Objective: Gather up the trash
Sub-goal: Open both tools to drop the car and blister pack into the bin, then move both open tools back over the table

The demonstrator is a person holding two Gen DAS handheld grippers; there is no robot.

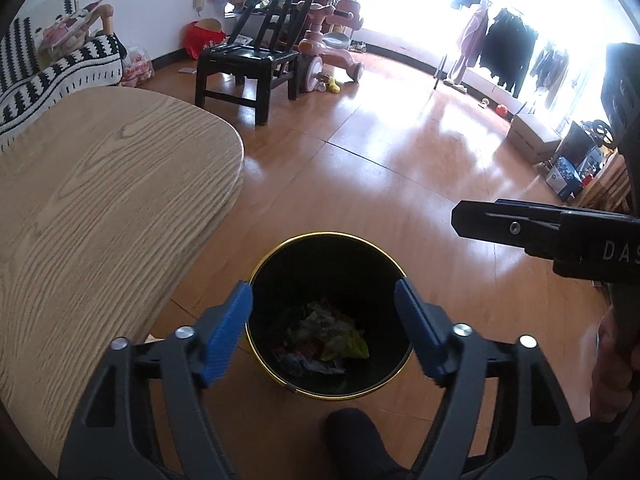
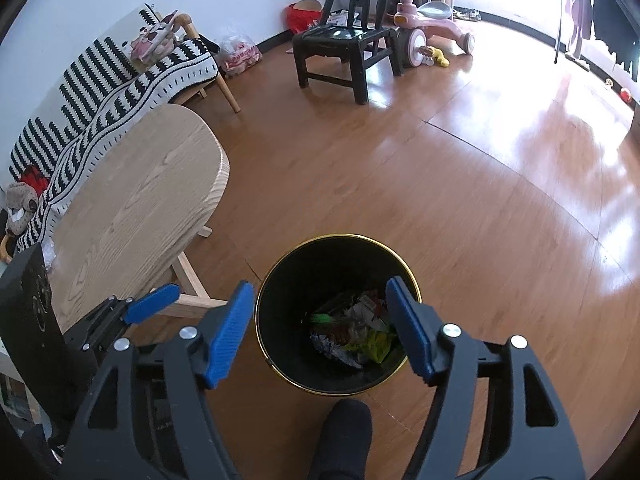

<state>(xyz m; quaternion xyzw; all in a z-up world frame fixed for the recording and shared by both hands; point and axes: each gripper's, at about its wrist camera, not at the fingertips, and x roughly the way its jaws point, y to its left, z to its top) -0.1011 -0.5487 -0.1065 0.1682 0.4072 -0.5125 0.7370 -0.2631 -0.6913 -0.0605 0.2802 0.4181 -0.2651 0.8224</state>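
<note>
Both grippers, left and right, hung wide open and empty over the bin. A low bump could maybe tip it, spilling the trash.

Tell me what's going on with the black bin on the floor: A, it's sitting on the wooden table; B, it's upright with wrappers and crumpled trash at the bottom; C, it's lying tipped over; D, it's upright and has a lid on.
B: the bin stands upright on the floor beside the table, lidless, with wrappers lying in its bottom.
</note>
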